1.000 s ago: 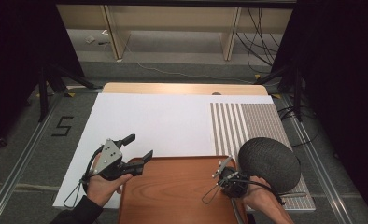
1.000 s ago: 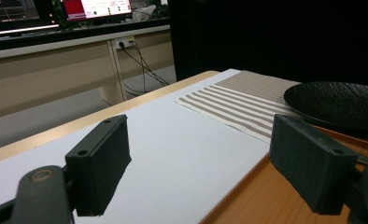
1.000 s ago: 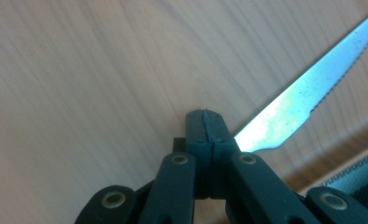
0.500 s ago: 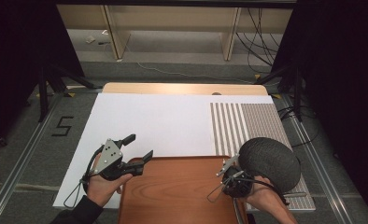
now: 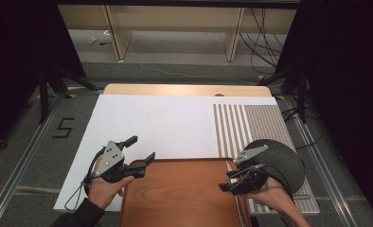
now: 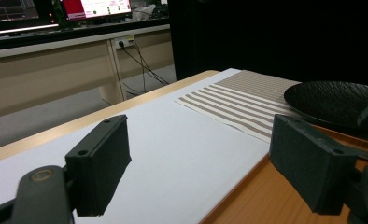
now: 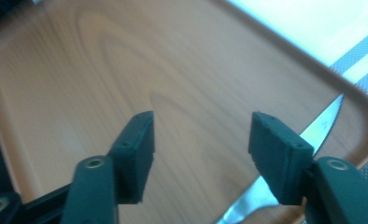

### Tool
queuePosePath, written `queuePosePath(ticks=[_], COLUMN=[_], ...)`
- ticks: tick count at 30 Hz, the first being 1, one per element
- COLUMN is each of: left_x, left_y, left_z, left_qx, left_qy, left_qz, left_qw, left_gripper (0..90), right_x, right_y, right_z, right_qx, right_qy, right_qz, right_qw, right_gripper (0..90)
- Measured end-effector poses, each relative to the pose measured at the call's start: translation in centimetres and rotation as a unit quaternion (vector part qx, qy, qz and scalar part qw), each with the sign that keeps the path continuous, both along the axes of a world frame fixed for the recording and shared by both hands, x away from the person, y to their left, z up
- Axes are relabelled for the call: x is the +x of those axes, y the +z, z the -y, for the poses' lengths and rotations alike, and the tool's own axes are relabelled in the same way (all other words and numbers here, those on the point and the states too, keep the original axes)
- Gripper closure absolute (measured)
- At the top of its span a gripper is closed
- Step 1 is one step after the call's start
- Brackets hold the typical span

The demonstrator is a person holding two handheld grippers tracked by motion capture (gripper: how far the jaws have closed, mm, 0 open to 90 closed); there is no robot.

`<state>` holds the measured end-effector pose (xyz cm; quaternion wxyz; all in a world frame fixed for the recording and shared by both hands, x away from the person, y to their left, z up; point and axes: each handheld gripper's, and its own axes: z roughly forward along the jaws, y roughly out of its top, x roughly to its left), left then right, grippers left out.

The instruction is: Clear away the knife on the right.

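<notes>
We judge the work to be a place setting, and the knife looks already delivered. In the right gripper view its shiny blade lies along the tray's curved rim at the lower right of the frame, just beside and beneath one jaw.

The right gripper has just been opening its jaws. They now stand moderately wide with nothing between them, over bare wood grain, so we read the knife as let go. The left gripper hangs at the upper left corner of the tray, its jaws wide apart and empty.

What is left seems to be the black plate. It sits in the lower right of the high view on the striped placemat, just beside the tray and right behind the right hand. Nothing lies on the tray's middle.

Around these, a white sheet covers most of the table, with pale shelving and loose cables on the floor at the top of the frame.

Little stands in the way. The knife sits between the right gripper and the plate, so a reach for the plate could knock the blade. The plate's low rim also leaves the jaws little to grip.
</notes>
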<state>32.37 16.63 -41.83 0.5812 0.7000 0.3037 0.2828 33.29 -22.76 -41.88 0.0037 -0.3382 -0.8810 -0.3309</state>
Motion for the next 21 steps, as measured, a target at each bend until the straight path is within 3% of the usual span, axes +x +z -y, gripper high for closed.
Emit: queuePosePath(ticks=[6, 14, 21], left_x=[0.0, 0.0, 0.0], left_y=[0.0, 0.0, -0.1], left_z=[-0.1, -0.1, -0.1], left_qx=[-0.001, 0.000, -0.001], left_qy=[0.001, 0.000, 0.003], left_qz=[-0.001, -0.002, -0.004], left_qw=[1.0000, 1.0000, 1.0000], left_gripper=[19.8, 19.8, 19.8], right_x=[0.2, 0.2, 0.1], right_y=[0.9, 1.5, 1.9], right_z=[1.3, 2.9, 4.2], right_qx=[0.050, 0.076, 0.100], right_qy=[-0.033, -0.059, -0.077], right_qz=[0.017, 0.043, 0.047], right_qw=[0.9981, 0.9944, 0.9909], right_gripper=[34.6, 31.4, 27.9])
